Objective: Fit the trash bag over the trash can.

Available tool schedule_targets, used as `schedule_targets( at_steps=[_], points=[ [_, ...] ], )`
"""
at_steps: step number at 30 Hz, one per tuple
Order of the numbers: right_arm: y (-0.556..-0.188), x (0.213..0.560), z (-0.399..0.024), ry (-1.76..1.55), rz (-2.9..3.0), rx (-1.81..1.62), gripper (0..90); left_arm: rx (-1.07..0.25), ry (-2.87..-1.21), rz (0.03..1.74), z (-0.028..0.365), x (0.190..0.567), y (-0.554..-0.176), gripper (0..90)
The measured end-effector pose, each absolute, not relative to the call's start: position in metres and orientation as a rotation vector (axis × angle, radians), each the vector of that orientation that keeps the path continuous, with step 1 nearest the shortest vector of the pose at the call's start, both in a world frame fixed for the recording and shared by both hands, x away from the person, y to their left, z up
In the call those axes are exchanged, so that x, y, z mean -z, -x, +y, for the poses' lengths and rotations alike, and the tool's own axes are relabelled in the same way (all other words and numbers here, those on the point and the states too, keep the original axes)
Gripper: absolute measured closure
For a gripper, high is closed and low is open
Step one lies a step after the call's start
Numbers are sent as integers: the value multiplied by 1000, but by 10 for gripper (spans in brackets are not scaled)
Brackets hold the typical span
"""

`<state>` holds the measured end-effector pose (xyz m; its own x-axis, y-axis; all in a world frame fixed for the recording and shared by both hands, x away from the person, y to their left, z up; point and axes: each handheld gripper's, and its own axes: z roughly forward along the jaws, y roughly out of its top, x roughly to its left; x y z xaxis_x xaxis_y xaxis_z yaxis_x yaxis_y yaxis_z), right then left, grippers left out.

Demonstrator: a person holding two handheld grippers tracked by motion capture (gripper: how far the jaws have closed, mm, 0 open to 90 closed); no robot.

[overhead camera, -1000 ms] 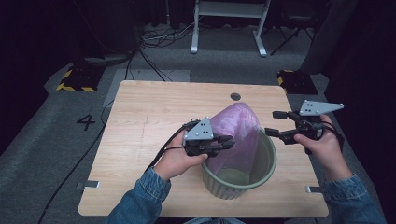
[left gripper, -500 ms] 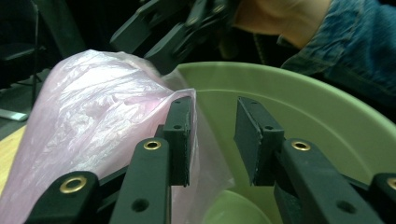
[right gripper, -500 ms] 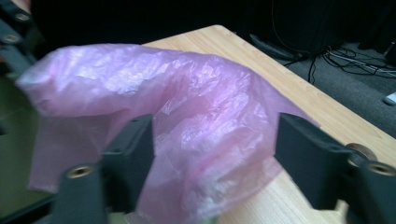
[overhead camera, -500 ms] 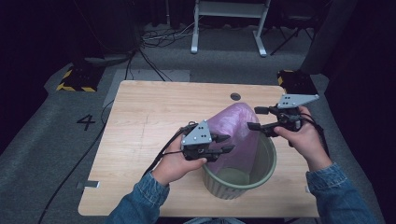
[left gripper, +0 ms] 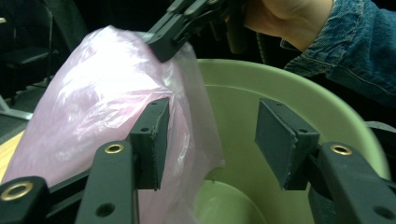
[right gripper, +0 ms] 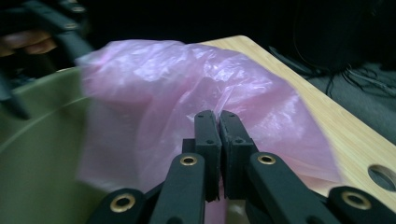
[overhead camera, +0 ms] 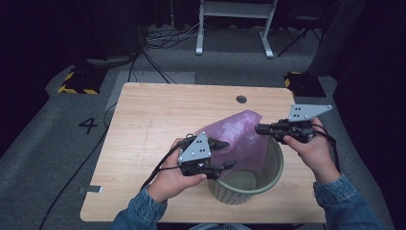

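A pale green bin (overhead camera: 274, 168) stands at the table's near right. A thin pink plastic bag (overhead camera: 239, 134) drapes over its far left rim and hangs partly inside. My left gripper (overhead camera: 228, 154) sits at the bin's left rim. Its jaws have just been opening and stand apart, with the bag (left gripper: 93, 102) against the left pad and nothing pinched. My right gripper (overhead camera: 258, 128) reaches in from the right. Its jaws have just been closing and are now shut on the bag's upper edge (right gripper: 187, 79). The left gripper view shows that grip from the other side (left gripper: 161, 46).
The wooden table (overhead camera: 158, 124) has a cable hole (overhead camera: 241, 99) near its far edge. Beyond the table stands a white frame (overhead camera: 234, 28) on the floor, with cables and dark cases around it. A "4" (overhead camera: 88, 125) is marked on the floor at left.
My right gripper moved left to the bag and shut on its edge. My left gripper opened, let go of the bag, and drew slightly toward the person.
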<state>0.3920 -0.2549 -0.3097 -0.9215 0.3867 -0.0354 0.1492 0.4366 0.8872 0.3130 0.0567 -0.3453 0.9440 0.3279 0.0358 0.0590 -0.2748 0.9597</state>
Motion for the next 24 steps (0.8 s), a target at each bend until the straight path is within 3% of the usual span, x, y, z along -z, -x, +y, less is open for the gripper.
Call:
schedule_targets(
  at_steps=[9, 15, 18, 24],
  points=[
    [-346, 306, -265, -382, 2502, -1488, 882, -274, -1837, 298, 68, 344, -297, 458],
    [-325, 313, -269, -379, 2543, -1456, 881, -272, -1855, 313, 72, 350, -291, 620],
    [-319, 318, -274, -395, 2555, -1455, 881, -260, -1844, 328, 73, 352, -294, 579],
    [-315, 323, -280, -429, 2548, -1468, 873, -375, -1833, 371, 72, 345, -292, 364]
  ],
)
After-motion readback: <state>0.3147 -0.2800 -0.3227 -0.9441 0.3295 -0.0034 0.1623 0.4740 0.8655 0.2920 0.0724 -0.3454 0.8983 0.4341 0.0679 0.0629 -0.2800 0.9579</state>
